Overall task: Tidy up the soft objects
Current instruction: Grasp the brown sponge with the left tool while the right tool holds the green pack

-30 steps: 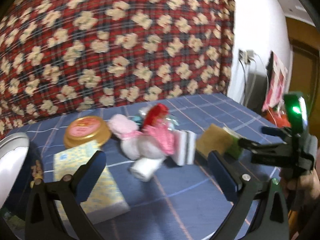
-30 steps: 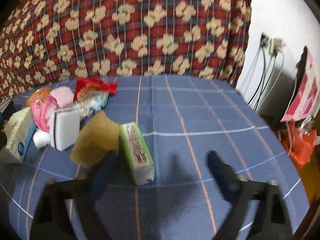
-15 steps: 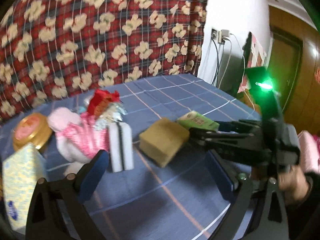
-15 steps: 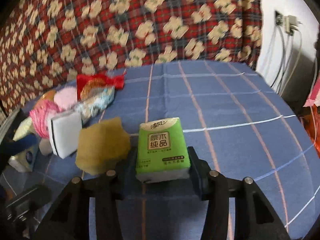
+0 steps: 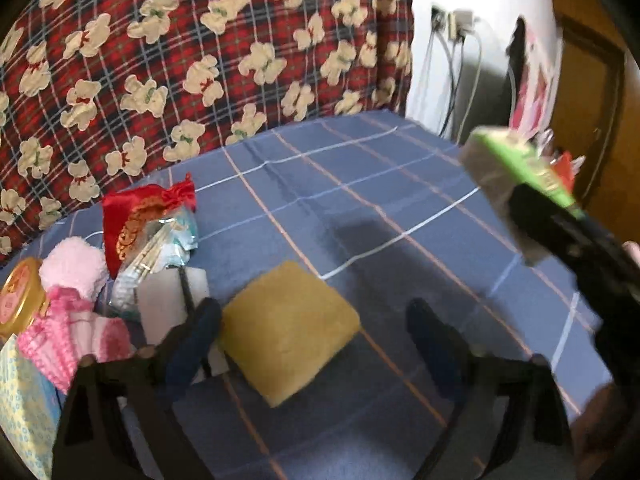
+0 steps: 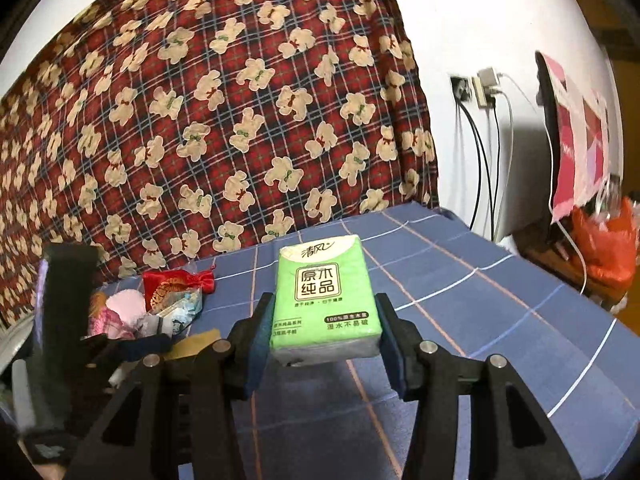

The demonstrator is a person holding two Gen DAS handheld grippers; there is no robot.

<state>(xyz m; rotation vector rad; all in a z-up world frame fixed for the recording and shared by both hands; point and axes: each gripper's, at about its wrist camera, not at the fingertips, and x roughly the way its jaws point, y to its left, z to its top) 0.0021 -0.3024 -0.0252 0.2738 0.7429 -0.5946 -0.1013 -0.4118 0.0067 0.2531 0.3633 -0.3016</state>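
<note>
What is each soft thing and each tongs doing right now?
Green tissue pack: squeezed in right tongs, lifted off the bed.
Left tongs: closing, pads not yet pressing the yellow sponge between them.
Yellow sponge: lying flat.
White sponge: standing on edge.

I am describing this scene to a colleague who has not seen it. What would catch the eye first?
The green tissue pack, clamped in the right gripper and lifted off the blue checked cloth, stands out first. Next comes the yellow sponge lying on the cloth between the fingers of the left gripper, whose jaws are closing but not touching it. Behind rises a red plaid fabric with bears.
</note>
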